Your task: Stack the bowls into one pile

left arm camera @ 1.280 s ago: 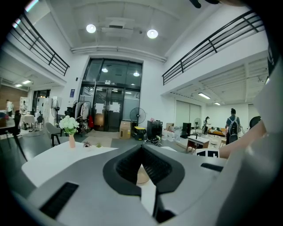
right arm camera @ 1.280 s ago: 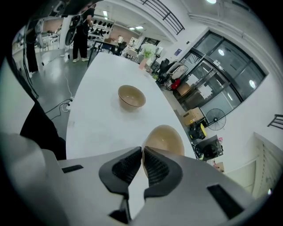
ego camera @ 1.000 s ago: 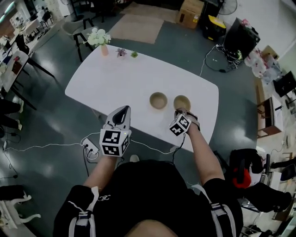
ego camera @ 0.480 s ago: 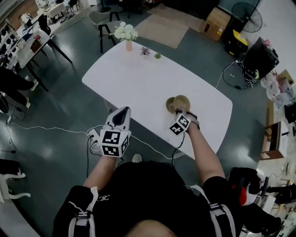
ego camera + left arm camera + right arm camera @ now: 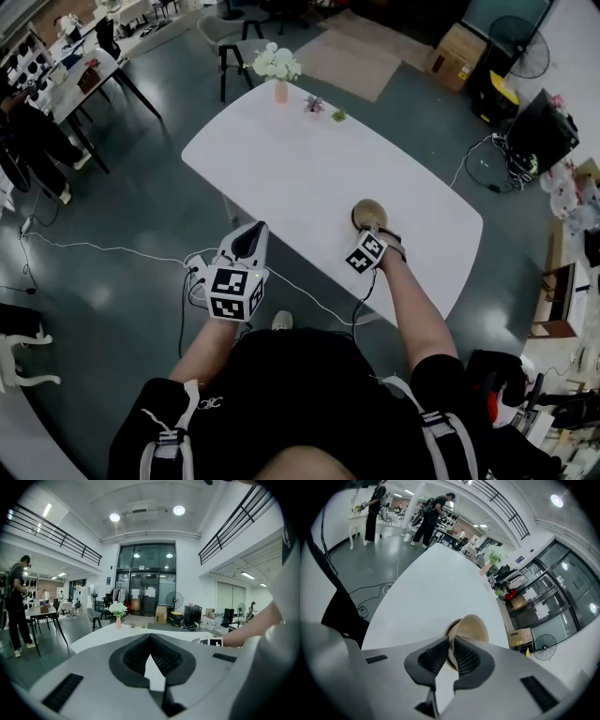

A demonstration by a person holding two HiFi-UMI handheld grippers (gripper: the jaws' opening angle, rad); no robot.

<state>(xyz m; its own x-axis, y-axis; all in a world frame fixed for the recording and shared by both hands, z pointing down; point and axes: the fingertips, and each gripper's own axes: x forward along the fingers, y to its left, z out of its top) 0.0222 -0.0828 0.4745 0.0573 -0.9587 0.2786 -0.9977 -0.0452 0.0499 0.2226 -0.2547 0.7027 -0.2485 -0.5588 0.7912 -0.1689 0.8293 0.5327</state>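
- Two tan bowls [image 5: 368, 214] sit nested on the white table [image 5: 300, 178], near its front edge.
- Right gripper [image 5: 451, 642] pinches the upper bowl [image 5: 474, 626] by its rim, jaws just easing wider.
- Left gripper [image 5: 150, 637] is clenched on nothing, off the table.

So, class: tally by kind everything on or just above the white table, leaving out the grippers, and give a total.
Bowls: 2
Vase of flowers: 1
Small potted plants: 2
Total: 5
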